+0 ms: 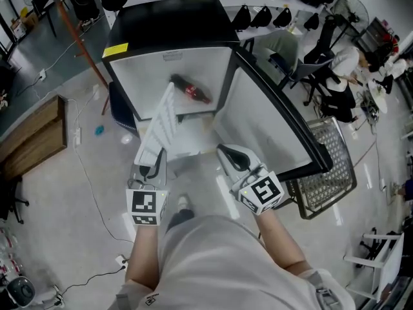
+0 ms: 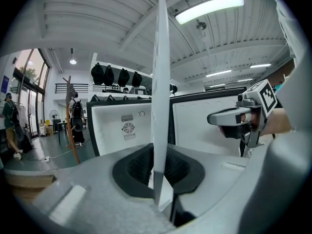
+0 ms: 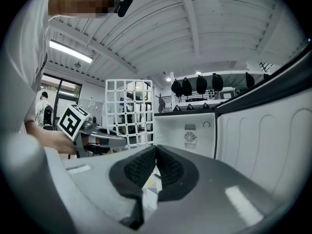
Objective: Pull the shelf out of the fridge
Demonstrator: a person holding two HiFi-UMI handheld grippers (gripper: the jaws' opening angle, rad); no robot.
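Left gripper (image 1: pixel 152 163): jaws nearly together and pinching the near edge of the shelf (image 1: pixel 164 123). In the left gripper view the shelf (image 2: pixel 160 82) is seen edge-on, a thin white sheet rising straight up from between the dark pads (image 2: pixel 139 172).

Right gripper (image 1: pixel 227 154): pads pressed together with nothing between them, which the right gripper view confirms (image 3: pixel 155 160). It sits just beside the shelf's near corner, not touching it, on the side of the fridge door (image 1: pixel 271 115).

Shelf position: a white wire grid, tilted, running from the left gripper up toward the mouth of the fridge (image 1: pixel 174 18). In the head view its far end overlaps the lower lip of the opening. In the right gripper view the grid (image 3: pixel 129 112) stands left of the white cavity, in front of the cabinet.

Inside the fridge: a dark bottle (image 1: pixel 192 91) with a red label lies on its side, near the shelf's far end.

Room to move:
- The door swings wide to the right, and its black edge runs diagonally past the right gripper.
- A wire basket (image 1: pixel 326 166) stands on the floor beyond the door's outer end.
- Pale floor (image 1: pixel 97 192) lies to the left of the left gripper.
- A thin cable crosses that floor.
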